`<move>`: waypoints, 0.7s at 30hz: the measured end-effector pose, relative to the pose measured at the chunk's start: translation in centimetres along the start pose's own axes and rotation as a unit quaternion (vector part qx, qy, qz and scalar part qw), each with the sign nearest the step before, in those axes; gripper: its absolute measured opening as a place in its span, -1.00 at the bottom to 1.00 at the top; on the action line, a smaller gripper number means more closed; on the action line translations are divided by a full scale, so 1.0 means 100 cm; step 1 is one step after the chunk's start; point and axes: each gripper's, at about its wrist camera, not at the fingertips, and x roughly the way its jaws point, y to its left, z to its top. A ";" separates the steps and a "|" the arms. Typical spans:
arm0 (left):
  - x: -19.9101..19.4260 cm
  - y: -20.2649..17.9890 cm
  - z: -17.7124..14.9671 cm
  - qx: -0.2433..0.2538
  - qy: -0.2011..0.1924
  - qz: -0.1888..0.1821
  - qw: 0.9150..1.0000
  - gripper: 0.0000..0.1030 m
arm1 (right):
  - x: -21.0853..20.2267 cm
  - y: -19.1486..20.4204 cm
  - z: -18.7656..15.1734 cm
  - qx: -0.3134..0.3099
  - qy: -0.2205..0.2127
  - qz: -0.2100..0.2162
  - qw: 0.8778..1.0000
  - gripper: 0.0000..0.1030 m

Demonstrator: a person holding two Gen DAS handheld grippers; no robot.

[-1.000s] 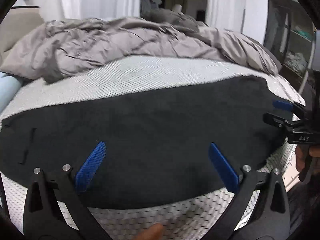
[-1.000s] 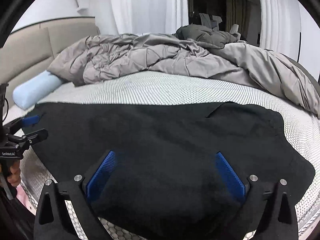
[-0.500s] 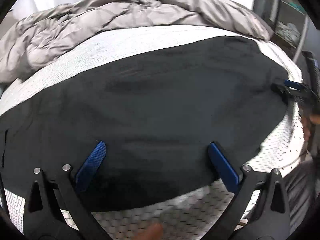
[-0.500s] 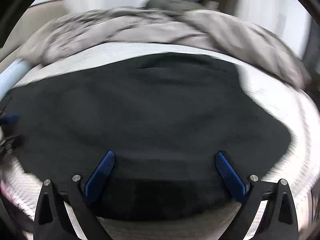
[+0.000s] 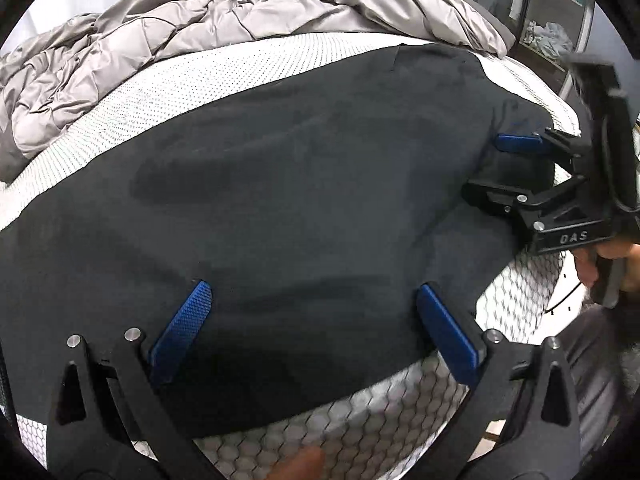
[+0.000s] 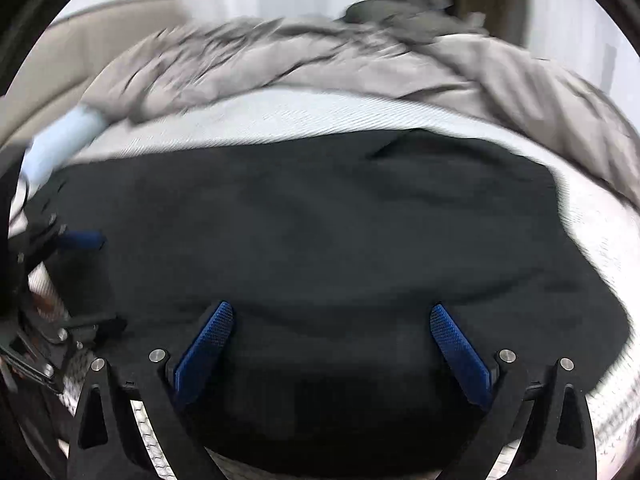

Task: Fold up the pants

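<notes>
— Pants? Where are they?
— Spread flat, black, across the bed, in front of a grey duvet.
— And the tongs?
— Left tongs and right tongs both gape wide over the cloth, gripping nothing.

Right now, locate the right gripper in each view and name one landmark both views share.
Left wrist view: the right gripper enters from the right edge, open, fingers over the black pants.
Right wrist view: the right gripper fills the bottom foreground, open above the pants.
Shared landmark: the grey duvet bunched at the far side of the bed.
</notes>
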 end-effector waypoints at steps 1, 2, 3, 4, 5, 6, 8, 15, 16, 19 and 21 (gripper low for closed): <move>-0.003 0.002 -0.001 -0.001 0.000 -0.005 1.000 0.98 | 0.000 -0.003 -0.005 -0.002 0.001 -0.009 1.000 0.96; -0.008 0.007 -0.001 -0.007 -0.003 -0.015 1.000 0.98 | -0.002 -0.006 -0.007 -0.001 -0.001 -0.015 1.000 0.96; -0.015 0.015 -0.001 -0.018 -0.009 -0.024 1.000 0.98 | -0.007 -0.014 -0.011 0.010 -0.002 -0.020 1.000 0.96; -0.021 0.021 0.000 -0.030 -0.017 -0.026 0.999 0.98 | -0.012 -0.018 -0.013 0.021 -0.005 -0.019 1.000 0.96; -0.024 0.029 0.001 -0.042 -0.025 -0.019 0.999 0.98 | -0.017 -0.020 -0.014 0.034 -0.011 -0.015 0.999 0.96; -0.024 0.037 0.004 -0.051 -0.027 -0.010 0.998 0.98 | -0.022 -0.020 -0.012 0.049 -0.019 -0.006 0.999 0.97; -0.017 0.053 0.012 -0.072 -0.023 -0.002 0.997 0.98 | -0.028 -0.006 -0.004 0.054 -0.032 0.026 0.998 0.97; 0.007 0.082 0.008 -0.069 0.019 0.028 0.997 0.98 | 0.028 0.073 0.040 -0.069 0.014 0.030 0.997 0.96; 0.004 0.086 0.005 -0.068 0.019 0.031 0.997 0.98 | 0.028 0.074 0.035 -0.082 0.012 0.025 0.996 0.96; -0.001 0.102 -0.007 -0.079 0.020 0.037 0.996 0.98 | 0.019 0.046 0.030 -0.078 0.011 -0.014 0.997 0.96; -0.006 0.108 -0.014 -0.085 0.019 0.038 0.995 0.98 | 0.014 0.010 0.022 -0.039 0.016 -0.053 0.998 0.96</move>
